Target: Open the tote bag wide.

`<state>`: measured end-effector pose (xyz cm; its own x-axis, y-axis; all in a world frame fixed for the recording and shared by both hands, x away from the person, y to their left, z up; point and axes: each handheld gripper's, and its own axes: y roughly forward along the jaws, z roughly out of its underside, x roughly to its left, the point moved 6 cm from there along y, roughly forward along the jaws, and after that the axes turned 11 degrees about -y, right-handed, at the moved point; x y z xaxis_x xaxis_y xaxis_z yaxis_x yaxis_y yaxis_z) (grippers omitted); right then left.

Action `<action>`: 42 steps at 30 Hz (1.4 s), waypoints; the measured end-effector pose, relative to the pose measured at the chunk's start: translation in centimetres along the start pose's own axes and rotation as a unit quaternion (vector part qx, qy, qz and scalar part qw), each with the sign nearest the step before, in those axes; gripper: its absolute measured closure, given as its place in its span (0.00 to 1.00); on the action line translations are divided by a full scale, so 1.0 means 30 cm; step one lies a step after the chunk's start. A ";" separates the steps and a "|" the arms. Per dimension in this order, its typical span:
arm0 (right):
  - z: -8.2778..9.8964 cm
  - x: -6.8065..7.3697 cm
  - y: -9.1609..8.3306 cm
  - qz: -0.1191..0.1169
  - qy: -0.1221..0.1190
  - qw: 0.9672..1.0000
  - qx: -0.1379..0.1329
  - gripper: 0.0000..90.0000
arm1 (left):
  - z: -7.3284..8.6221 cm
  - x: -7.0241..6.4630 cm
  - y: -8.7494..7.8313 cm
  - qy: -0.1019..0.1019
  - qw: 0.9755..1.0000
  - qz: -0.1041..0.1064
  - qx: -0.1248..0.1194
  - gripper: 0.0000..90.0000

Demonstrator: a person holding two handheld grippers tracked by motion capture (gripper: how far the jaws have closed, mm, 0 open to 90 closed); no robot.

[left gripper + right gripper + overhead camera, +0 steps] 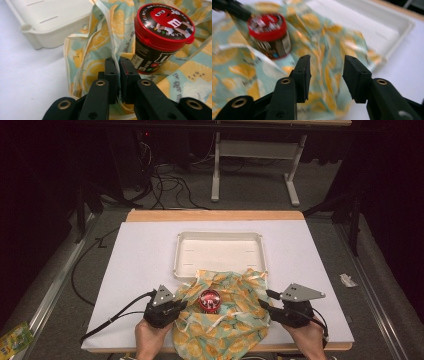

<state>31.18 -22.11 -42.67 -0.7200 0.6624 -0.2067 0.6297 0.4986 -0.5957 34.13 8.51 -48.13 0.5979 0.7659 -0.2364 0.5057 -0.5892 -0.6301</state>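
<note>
My left gripper [117, 65] is clamped narrow on the pale piped edge of the cloth bag [100, 47]; the hem runs up between the two pads and I see fabric pinched there. In the high view this gripper [182, 305] sits at the bag's left edge, near my side of the table. My right gripper [325, 75] stands about half open with nothing between its pads; the fabric lies just beyond and below them, and I cannot tell whether a pad brushes it. In the high view it [264, 299] is at the bag's right edge.

The bag [222, 312] is pale green with yellow lemon slices and small dark lettering too fine to read. On it, between my two grippers, stands the candy tub [210, 300], upright, with a red lid and a dark body. From the left gripper view the tub [160, 37] shows a red cartoon candy figure with a white "m" on the lid, a ring of tiny print around the rim that I cannot read, and a big pale "m" on the side.

Beyond the bag lies the white tray [220, 251], its near rim under the bag's far edge. All rest on the white table [140, 265].
</note>
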 end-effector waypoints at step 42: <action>0.240 -0.062 0.182 0.005 0.057 0.987 0.149 1.00 | 0.020 0.158 -0.022 -0.009 0.994 -0.099 0.041 0.78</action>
<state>33.85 -24.64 -51.11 -0.6664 0.7334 -0.1344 0.5098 0.3166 -0.7999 36.25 12.69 -49.29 0.4802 0.8696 -0.1150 0.5586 -0.4043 -0.7242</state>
